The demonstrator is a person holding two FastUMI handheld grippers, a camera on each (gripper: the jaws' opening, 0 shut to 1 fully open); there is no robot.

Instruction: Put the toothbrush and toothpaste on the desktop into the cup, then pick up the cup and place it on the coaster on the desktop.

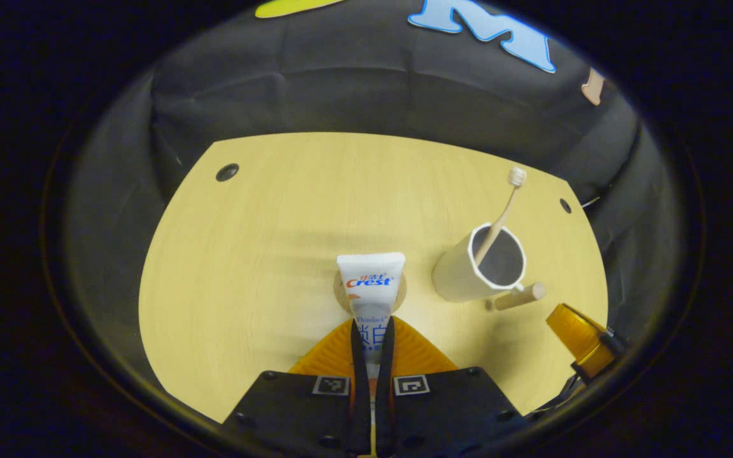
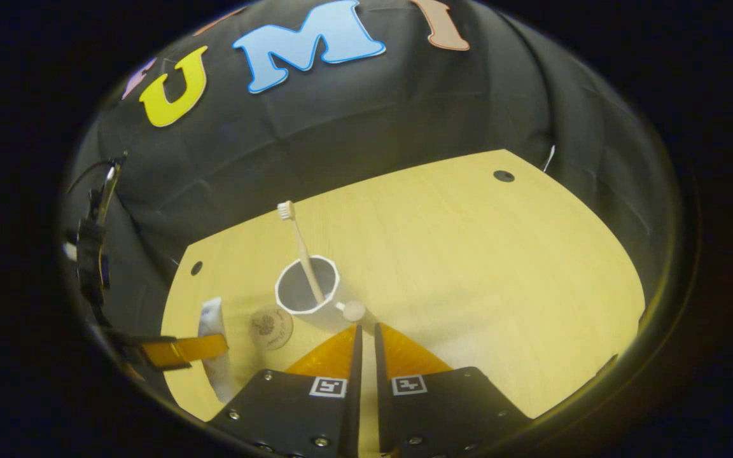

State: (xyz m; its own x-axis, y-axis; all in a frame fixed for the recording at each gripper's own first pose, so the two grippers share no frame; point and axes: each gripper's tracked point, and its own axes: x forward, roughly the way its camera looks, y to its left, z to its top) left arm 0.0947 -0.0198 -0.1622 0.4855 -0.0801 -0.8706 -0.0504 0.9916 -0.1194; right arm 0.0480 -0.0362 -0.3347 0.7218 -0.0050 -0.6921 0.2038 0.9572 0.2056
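Your open room is the tabletop from the cup out to its far edge and corner holes. The cup stands near the front edge, with the toothbrush sticking up above its rim and the coaster lying flat just beside it.

Dim, warm light from above; soft shadows on the counter; edges bend and darken in both views.
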